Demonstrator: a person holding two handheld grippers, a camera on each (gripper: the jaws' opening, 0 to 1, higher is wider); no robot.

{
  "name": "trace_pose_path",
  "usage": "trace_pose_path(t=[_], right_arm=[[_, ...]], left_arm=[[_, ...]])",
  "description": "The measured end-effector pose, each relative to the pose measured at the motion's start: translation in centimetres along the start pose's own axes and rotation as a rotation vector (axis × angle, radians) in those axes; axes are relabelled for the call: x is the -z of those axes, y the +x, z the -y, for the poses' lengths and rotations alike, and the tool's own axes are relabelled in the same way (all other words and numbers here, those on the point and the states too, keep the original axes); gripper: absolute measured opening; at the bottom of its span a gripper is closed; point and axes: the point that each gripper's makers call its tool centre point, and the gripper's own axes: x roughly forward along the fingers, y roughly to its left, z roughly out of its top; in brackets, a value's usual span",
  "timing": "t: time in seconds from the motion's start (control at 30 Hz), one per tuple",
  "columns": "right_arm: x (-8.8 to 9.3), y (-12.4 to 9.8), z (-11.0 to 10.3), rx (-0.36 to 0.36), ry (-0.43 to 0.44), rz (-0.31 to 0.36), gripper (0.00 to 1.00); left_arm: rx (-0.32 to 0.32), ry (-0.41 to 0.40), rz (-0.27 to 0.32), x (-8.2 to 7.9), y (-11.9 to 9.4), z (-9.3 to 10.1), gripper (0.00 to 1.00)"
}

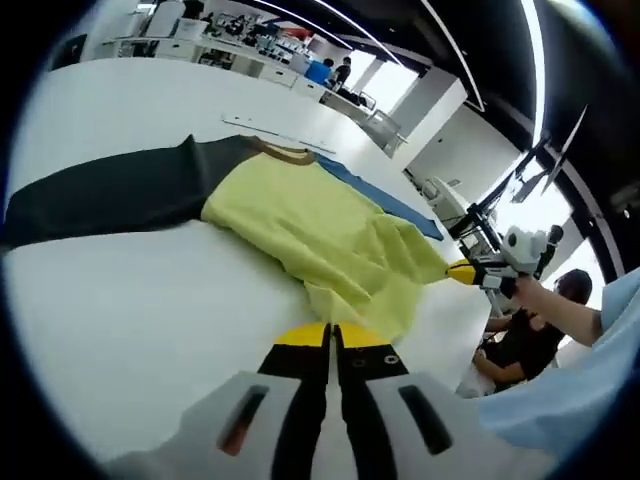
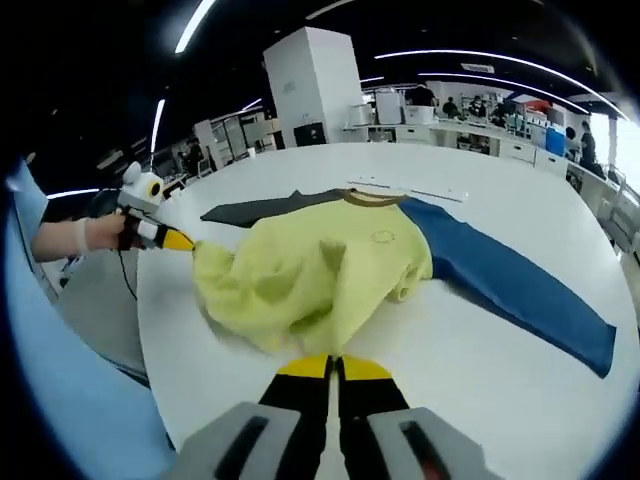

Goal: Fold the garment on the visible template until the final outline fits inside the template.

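Garment [image 1: 300, 225] lies spread across the white tabletop [image 1: 130, 310] ahead of me: a yellow body with a brown collar [image 1: 285, 152], a dark sleeve [image 1: 110, 190] and a blue sleeve [image 2: 520, 285]. In the left gripper view the dark sleeve runs off toward 9 o'clock, the collar sits at about 12, and a strip of the blue sleeve peeks past the yellow cloth toward 2 o'clock. My left gripper [image 1: 331, 340] has its yellow-tipped jaws pressed together at the hem of the yellow body, at 6 o'clock; the lowest fold of cloth meets the tips, but I cannot tell whether any fabric is pinched between them. At 3 o'clock in that view my right gripper [image 1: 462, 270] touches the bunched edge of the yellow cloth with its yellow tip, my hand [image 1: 535, 295] behind it. In the right gripper view the yellow body is rumpled and heaped at the centre, the blue sleeve stretches flat toward 4 o'clock, and the dark sleeve lies toward 11. The right gripper's jaws are closed at the near edge of the cloth, and here too a grip on fabric is not clear. At 9 o'clock there, the left gripper's tip meets the cloth's raised corner. Benches and a white cabinet [image 2: 320, 85] stand well beyond the tabletop.
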Motion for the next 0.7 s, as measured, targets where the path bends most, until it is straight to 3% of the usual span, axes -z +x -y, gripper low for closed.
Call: trace_pose_path(t=[0.2, 0.37, 0.47, 0.7], right_arm=[[2.7, -1.8, -0.9, -0.01, 0.052, -0.046, 0.0], [5.0, -2.8, -2.1, -0.027, 0.129, -0.084, 0.0], [6.0, -2.9, -2.7, -0.03, 0.144, -0.106, 0.0], [8.2, -2.2, -3.5, -0.036, 0.186, -0.151, 0.0]], left_arm=[[-0.069, -0.006, -0.005, 1.1, -2.9, -2.1, 0.0], [-0.111, 0.001, -0.056, 3.0, -3.8, -3.0, 0.0], [-0.137, -0.009, -0.103, 4.6, -4.3, -3.2, 0.0], [-0.17, -0.041, -0.149, 6.9, -5.2, -3.2, 0.0]])
